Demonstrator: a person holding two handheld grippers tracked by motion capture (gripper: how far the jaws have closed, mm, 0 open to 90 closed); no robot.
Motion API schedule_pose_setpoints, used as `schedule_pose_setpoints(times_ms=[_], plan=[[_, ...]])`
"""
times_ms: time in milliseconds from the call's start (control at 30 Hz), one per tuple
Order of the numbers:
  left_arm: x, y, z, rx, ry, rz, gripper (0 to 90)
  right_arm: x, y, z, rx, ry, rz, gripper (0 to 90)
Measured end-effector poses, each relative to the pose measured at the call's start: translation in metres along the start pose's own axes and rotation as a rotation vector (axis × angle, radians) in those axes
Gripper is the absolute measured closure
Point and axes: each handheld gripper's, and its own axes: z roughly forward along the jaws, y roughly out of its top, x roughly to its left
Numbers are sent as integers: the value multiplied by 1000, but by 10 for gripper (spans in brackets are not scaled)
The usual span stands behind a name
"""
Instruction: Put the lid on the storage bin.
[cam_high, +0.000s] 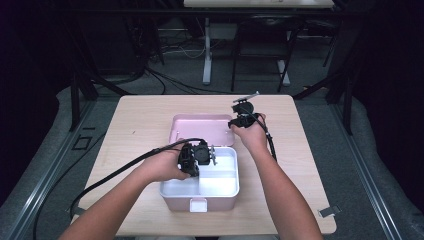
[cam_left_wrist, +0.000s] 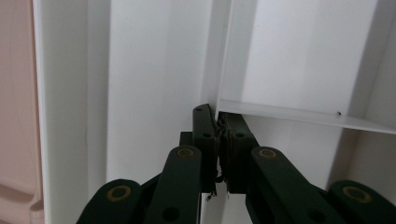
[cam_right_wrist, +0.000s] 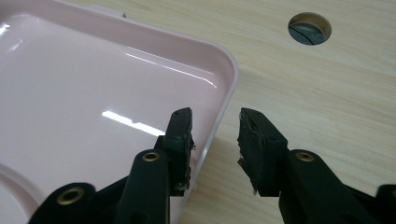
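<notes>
Pink plastic box (cam_high: 200, 202), lid thrown back, with a white divided tray (cam_high: 220, 185) seated inside; it sits on a pale wood-grain table (cam_high: 145, 115). No brand, label or writing can be read on any surface.

Left gripper (cam_high: 196, 156): held over the tray's rear left part, cable trailing away to its left. In the left gripper view its jaws are pressed together on the thin white divider wall (cam_left_wrist: 280, 113) of the tray, right where two walls meet. A white tray wall rises close on the gripper's left, with the pink box rim (cam_left_wrist: 16, 116) beyond it. Partition walls crowd both sides of the jaws, leaving little open room.

Pink lid (cam_high: 202, 129): lies open and flat behind the box, between the two grippers.

Right gripper (cam_high: 243, 118): held at the lid's far right corner. In the right gripper view its jaws are spread apart, the left jaw above the lid's glossy interior (cam_right_wrist: 93, 93), the right jaw beyond the raised rim over bare table; the rim runs between them, untouched. A round cable hole (cam_right_wrist: 309, 28) lies in the table ahead of this gripper. Bare table opens to its right.
</notes>
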Motion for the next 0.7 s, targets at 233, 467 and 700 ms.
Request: schedule_pose_setpoints(times_ms=[233, 467, 700], plan=[[1, 0, 0, 0, -3, 1, 861, 2, 0, 7, 26, -26, -1, 696], [1, 0, 0, 1, -1, 1, 861, 1, 0, 11, 43, -9, 47, 736], [0, 0, 0, 2, 1, 1, 861, 3, 1, 11, 44, -5, 72, 774]])
